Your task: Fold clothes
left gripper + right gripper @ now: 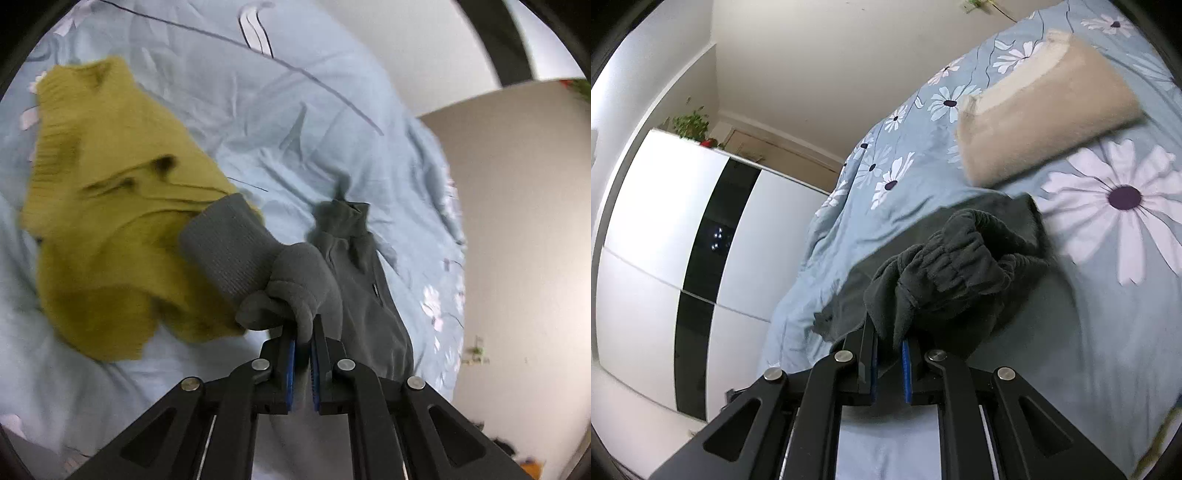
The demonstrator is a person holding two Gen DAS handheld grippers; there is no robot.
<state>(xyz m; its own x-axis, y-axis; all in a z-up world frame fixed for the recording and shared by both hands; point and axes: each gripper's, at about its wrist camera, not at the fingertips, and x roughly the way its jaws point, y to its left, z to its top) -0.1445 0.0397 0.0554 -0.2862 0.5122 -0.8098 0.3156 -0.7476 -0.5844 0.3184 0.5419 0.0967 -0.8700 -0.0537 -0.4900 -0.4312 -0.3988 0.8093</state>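
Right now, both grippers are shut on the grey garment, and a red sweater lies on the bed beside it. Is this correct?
One detail is wrong: the sweater is mustard yellow, not red, as the left wrist view shows. The rest holds: the left gripper and the right gripper are both shut on the grey garment, and the sweater lies on the bed beside it.

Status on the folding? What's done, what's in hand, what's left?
Done: a beige folded garment lies on the bed, possibly finished.
In hand: left gripper and right gripper are each shut on the grey fleece garment, lifting it.
Left: the fleece is still unfolded, and the crumpled yellow-green sweater is untouched.
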